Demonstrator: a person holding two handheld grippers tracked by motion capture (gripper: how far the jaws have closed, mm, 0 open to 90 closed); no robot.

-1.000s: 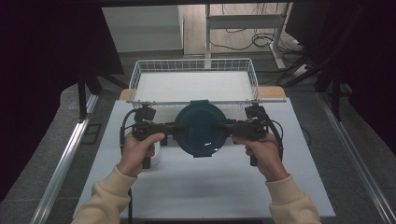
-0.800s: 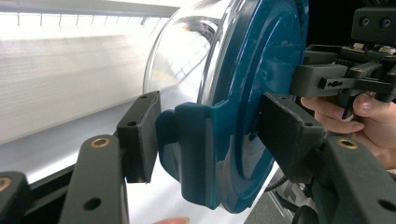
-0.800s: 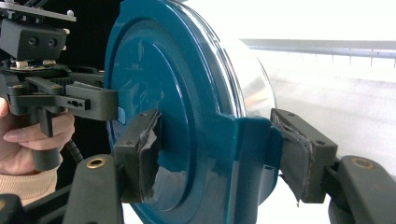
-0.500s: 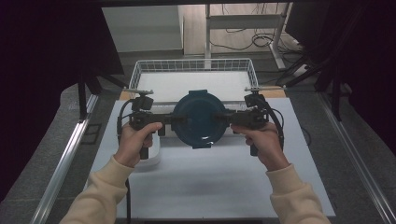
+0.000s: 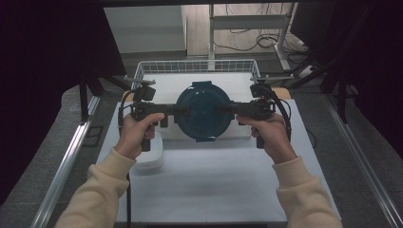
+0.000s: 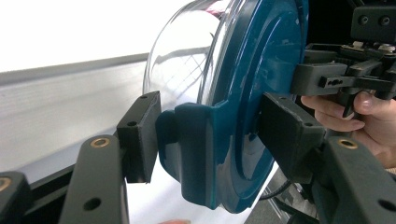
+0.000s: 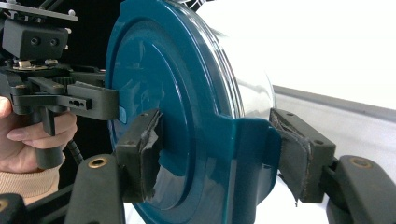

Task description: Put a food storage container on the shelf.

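Observation:
A round clear glass container with a teal lid [image 5: 203,111] hangs in the air above the white table [image 5: 214,190], held level between both grippers. My left gripper [image 5: 173,110] is shut on the lid's left latch tab, and my right gripper [image 5: 233,110] is shut on the opposite tab. In the left gripper view the teal lid [image 6: 252,93] stands edge-on between my left gripper [image 6: 215,135] pads, with the glass bowl [image 6: 187,60] to its left. The right gripper view has the lid [image 7: 159,93] clamped in my right gripper [image 7: 219,154], whose pads [image 7: 299,154] are frayed.
A white wire basket [image 5: 197,66] stands at the table's far edge, just beyond the held container. A white shallow tub [image 5: 149,156] lies on the table under the person's left hand. Metal rails run along both sides of the table.
Both grippers have carried the container up and away from the person, toward the wire basket. The grip on both tabs is unchanged.

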